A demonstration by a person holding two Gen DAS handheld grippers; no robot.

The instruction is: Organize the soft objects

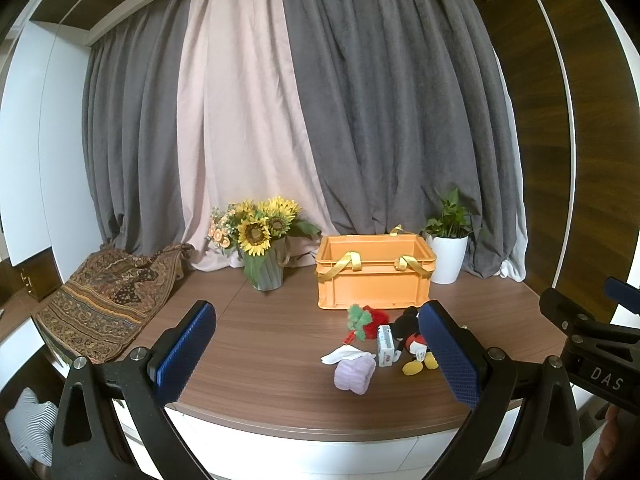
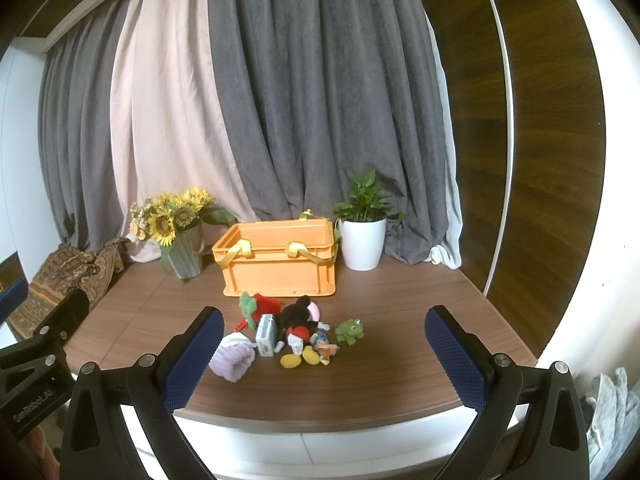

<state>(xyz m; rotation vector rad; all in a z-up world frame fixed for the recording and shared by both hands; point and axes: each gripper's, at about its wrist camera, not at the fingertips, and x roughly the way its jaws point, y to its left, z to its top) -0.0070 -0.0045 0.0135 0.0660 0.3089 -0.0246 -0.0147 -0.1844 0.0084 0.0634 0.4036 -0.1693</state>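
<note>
An orange crate (image 1: 374, 276) (image 2: 278, 262) with yellow straps stands at the back of the wooden table. In front of it lies a pile of soft things: a lilac knitted bundle (image 1: 354, 374) (image 2: 232, 360), a white cloth (image 1: 342, 355), a red and green plush (image 1: 366, 320) (image 2: 258, 306), a Mickey Mouse doll (image 1: 414, 338) (image 2: 300, 326), a small white box (image 1: 385, 346) (image 2: 267, 334) and a green frog (image 2: 351, 330). My left gripper (image 1: 320, 354) is open and empty, short of the pile. My right gripper (image 2: 324, 358) is open and empty, short of the pile.
A vase of sunflowers (image 1: 264, 240) (image 2: 176, 232) stands left of the crate. A white potted plant (image 1: 448, 248) (image 2: 364, 232) stands right of it. A patterned cloth (image 1: 108, 300) lies at the table's left. Curtains hang behind. The table's front edge (image 2: 320, 424) is close.
</note>
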